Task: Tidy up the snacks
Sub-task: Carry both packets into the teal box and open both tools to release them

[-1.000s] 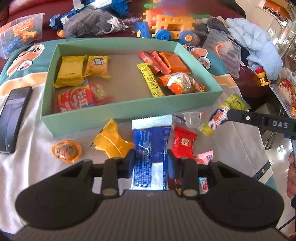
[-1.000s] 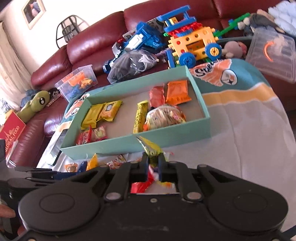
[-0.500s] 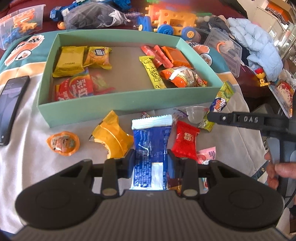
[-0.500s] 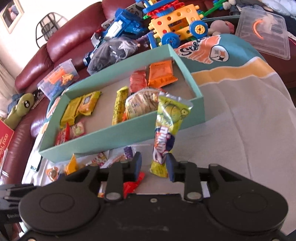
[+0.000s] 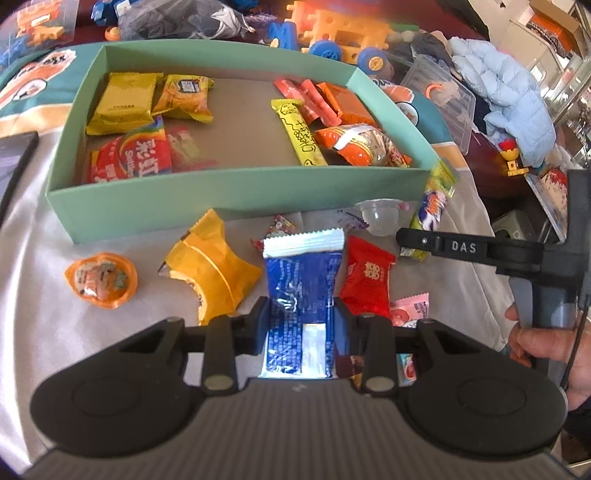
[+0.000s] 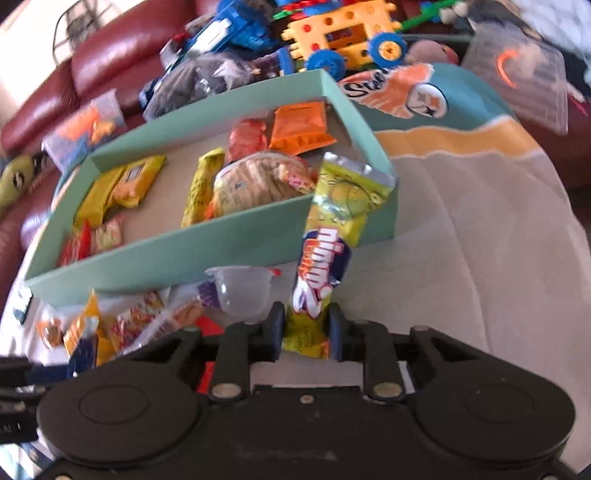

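Note:
A teal box (image 5: 229,194) (image 6: 155,254) holds several snack packets. My left gripper (image 5: 301,326) is shut on a blue packet (image 5: 301,280) with a white crimped end, just in front of the box. My right gripper (image 6: 304,332) is shut on a yellow-green nimm2 packet (image 6: 332,229), held upright by the box's near right corner; it also shows in the left wrist view (image 5: 432,206). Loose on the cloth lie a yellow packet (image 5: 210,266), an orange jelly cup (image 5: 99,278), a red candy (image 5: 365,280), a pink candy (image 5: 410,308) and a clear jelly cup (image 5: 380,216) (image 6: 242,291).
A phone (image 5: 14,162) lies at the left edge of the table. Toy blocks (image 6: 343,33), a dark bag (image 5: 177,18), a clear plastic lid (image 5: 439,96) and a blue jacket (image 5: 509,99) crowd the back and right. A red sofa (image 6: 103,62) stands behind.
My right gripper has lifted the nimm2 packet and carried it toward the box's near right corner. My left gripper keeps the blue packet and has edged closer to the box.

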`<state>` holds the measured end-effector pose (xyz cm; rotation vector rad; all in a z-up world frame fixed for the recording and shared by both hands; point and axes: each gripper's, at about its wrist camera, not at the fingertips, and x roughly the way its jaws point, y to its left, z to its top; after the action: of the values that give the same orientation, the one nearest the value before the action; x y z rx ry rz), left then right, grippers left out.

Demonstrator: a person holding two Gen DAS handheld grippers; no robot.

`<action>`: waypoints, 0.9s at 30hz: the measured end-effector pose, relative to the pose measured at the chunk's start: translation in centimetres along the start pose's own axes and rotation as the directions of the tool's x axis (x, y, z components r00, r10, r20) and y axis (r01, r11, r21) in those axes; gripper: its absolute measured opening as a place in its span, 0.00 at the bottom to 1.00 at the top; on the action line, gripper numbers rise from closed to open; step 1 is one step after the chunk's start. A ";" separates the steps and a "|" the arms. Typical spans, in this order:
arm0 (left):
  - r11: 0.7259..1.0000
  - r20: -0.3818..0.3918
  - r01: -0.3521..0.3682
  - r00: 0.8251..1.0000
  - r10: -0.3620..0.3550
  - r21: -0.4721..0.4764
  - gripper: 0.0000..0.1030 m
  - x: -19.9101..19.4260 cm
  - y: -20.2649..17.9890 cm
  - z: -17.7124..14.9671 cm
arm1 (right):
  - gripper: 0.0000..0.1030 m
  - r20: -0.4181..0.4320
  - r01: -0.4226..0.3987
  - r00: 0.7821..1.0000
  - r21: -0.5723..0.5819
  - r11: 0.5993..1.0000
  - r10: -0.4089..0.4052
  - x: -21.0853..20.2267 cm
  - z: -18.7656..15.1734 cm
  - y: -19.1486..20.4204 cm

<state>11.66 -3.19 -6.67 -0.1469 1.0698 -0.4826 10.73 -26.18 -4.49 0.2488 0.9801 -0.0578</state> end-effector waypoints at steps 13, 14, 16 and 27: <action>0.995 0.100 0.094 0.991 -0.092 -0.016 0.33 -2.9 -0.4 2.3 | 0.21 0.072 -0.024 0.997 -0.072 0.997 0.029 -6.2 2.5 1.5; 0.995 0.113 0.096 0.989 -0.094 -0.011 0.33 -3.2 -0.5 2.9 | 0.21 0.069 -0.042 0.996 -0.077 0.996 0.047 -6.3 2.9 1.8; 0.996 0.139 0.093 0.986 -0.093 0.000 0.33 -3.6 -0.6 4.2 | 0.21 0.066 -0.075 0.995 -0.087 0.993 0.080 -6.2 3.8 2.7; 1.000 0.179 -0.017 0.984 0.019 -0.011 0.33 -1.4 1.7 13.4 | 0.21 -0.006 -0.216 0.976 -0.200 0.956 0.219 -0.5 11.4 7.6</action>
<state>23.30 -2.57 0.29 -0.1854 0.8968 -0.4393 20.94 -21.48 3.42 0.1696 0.9300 0.2389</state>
